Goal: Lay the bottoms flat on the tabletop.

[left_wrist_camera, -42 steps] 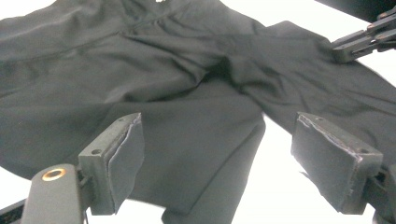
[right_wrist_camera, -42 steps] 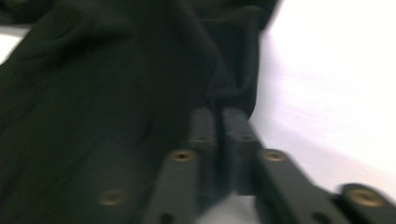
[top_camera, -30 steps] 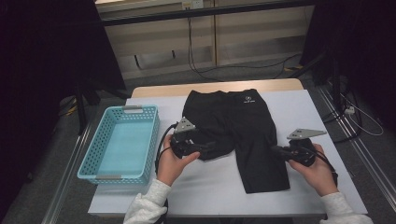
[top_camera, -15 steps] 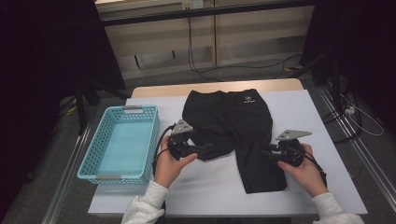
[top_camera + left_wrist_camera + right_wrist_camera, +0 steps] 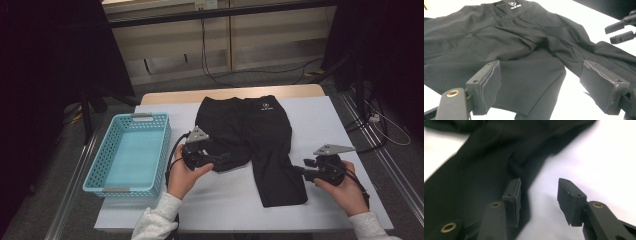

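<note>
Black shorts (image 5: 250,135) lie flat on white table (image 5: 320,115), waistband at far side, one leg folded toward L gripper (image 5: 539,87). L jaws wide apart, folded leg between them, pads not pressing. R gripper (image 5: 539,195) at edge of other leg: jaws just been opening, now part open, nothing gripped. Blue basket (image 5: 131,150) to left of shorts
</note>
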{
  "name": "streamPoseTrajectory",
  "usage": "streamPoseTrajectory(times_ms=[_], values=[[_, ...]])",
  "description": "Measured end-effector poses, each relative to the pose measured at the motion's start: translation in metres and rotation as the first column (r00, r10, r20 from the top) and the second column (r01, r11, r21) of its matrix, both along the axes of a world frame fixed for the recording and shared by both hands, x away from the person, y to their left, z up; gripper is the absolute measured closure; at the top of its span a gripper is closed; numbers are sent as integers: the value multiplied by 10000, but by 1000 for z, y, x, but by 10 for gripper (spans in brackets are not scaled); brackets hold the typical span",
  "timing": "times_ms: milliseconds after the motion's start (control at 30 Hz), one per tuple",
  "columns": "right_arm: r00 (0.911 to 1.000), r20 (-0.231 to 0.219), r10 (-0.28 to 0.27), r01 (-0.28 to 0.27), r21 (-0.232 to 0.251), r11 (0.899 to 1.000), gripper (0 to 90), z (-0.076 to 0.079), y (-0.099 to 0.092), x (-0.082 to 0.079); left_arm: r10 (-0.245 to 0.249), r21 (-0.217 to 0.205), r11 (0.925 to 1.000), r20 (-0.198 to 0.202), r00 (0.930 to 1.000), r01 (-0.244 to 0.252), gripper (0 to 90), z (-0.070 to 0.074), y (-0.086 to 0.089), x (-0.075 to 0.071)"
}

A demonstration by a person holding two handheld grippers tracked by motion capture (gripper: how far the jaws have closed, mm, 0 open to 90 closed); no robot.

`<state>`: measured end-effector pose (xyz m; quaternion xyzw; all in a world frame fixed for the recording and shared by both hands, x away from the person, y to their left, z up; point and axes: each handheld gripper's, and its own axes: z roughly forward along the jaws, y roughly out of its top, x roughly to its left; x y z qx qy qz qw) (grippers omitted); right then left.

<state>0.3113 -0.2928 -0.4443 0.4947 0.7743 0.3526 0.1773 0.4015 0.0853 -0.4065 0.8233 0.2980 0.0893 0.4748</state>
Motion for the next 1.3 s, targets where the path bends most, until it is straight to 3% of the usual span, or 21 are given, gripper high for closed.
streamPoseTrajectory(times_ms=[100,167,233,333,533,700,900,967,1000,1067,1133,1300], values=[[9973,-551,480,-491,-202,9986,616,-7,13,1,14,-30,10000,75,10000,-13,176,1,0,1],[9969,-556,560,-573,-217,9981,736,-8,21,1,41,-87,10000,75,10000,-40,177,2,0,1],[9968,-295,739,-749,-333,9966,815,-3,23,0,3,-60,10000,96,10000,-3,177,2,0,1],[9987,15,514,-514,37,9987,893,4,16,-2,6,4,10000,57,10000,-6,177,0,0,1],[9986,445,276,-288,250,9993,891,16,9,-13,33,-132,9999,104,9999,-32,178,3,1,1],[9990,446,-9,2,151,9999,895,17,5,-22,-124,-37,9999,109,9999,124,180,2,-4,0],[9944,993,-348,327,229,9992,899,27,-6,-27,-208,-99,9997,74,9998,209,180,2,-8,-1],[9931,1024,-565,532,348,9980,865,27,-9,-27,-285,-13,9996,89,9996,285,180,1,-9,-2],[9934,878,-733,703,360,9969,791,24,-11,-24,-303,-11,9995,46,9995,303,180,0,-9,-2],[9950,339,-935,944,-269,9952,683,15,-13,-20,-305,81,9995,5,9995,305,180,-1,-9,-2],[9923,439,-1154,1183,-719,9904,555,9,-13,-17,-293,67,9995,-12,9996,293,180,-1,-8,-1],[9899,588,-1292,1331,-667,9889,479,7,-15,-11,-285,51,9996,-28,9996,286,179,-1,-8,-1]])
